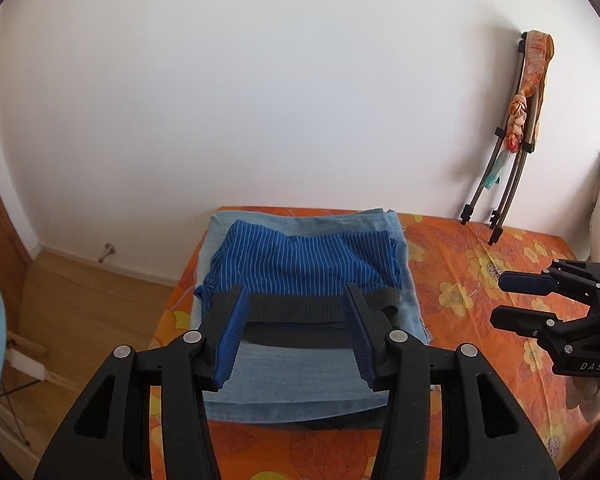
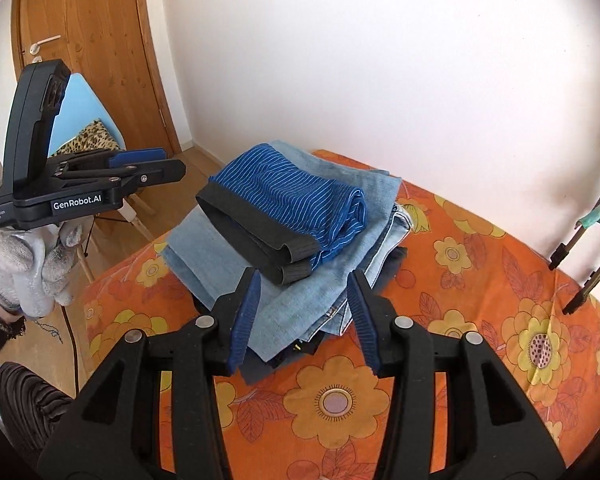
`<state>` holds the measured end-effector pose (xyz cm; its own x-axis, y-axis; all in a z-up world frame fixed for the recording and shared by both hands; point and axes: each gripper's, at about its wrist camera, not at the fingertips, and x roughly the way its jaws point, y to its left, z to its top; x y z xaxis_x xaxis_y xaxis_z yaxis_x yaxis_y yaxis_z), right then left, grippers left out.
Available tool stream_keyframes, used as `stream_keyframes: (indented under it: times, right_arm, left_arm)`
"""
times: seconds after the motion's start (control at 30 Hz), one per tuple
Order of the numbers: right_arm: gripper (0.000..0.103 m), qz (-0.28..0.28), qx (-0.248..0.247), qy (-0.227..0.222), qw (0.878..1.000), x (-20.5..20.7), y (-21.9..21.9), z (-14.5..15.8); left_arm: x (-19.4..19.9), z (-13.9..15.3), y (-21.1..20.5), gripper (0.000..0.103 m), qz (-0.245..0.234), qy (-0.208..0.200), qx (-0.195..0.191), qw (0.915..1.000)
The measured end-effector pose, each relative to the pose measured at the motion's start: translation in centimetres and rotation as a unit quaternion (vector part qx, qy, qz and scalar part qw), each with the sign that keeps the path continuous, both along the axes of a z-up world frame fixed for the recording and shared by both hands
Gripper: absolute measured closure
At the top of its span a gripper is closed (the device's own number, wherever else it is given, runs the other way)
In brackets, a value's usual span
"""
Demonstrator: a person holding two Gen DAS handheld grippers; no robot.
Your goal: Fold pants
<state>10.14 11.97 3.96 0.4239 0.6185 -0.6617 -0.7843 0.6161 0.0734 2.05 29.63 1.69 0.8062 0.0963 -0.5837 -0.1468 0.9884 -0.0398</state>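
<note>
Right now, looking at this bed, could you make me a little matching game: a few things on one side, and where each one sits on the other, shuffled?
Things:
1. striped blue pants
2. light blue jeans
3. flowered orange bedsheet
4. leopard-print cushion

Places:
A. spread over the bed, under all the clothes
B. on the light blue chair by the wooden door
C. folded on the very top of the stack
D. directly beneath the top garment

Pairs: 1-C, 2-D, 3-A, 4-B
</note>
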Motion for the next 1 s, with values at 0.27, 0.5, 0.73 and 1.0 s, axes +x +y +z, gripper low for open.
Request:
stream_keyframes:
  times: [0.27,0.5,0.73,1.0]
  right_arm:
    - [0.024,-0.040,0.008,-0.058,0.997,-5.9,-4.8,2.4]
    - [0.014,-0.056,0.015,-0.095,0.994,-9.9,-7.6,2.6]
    - [0.006,-0.085,0.035,-0.093,0.991,-10.0,-9.3,1.4]
    - [0.006,-0.122,0.012,-0.075,0.990,-8.6,-10.1,-1.7]
  left_arm:
    - [-4.9,0.0,-3.9,0.026,0.035,-0.012,-0.025,0.9990]
    - [-7.5,-0.8,-6.8,0.023,0.065,-0.015,-0.013,0.9977]
    - [-8.4,-0.4,-8.7,0.021,0.094,-0.051,0.006,0.9942]
    - [-6.8,-1.7,-10.0,0.018,0.076,-0.036,0.021,0.9963]
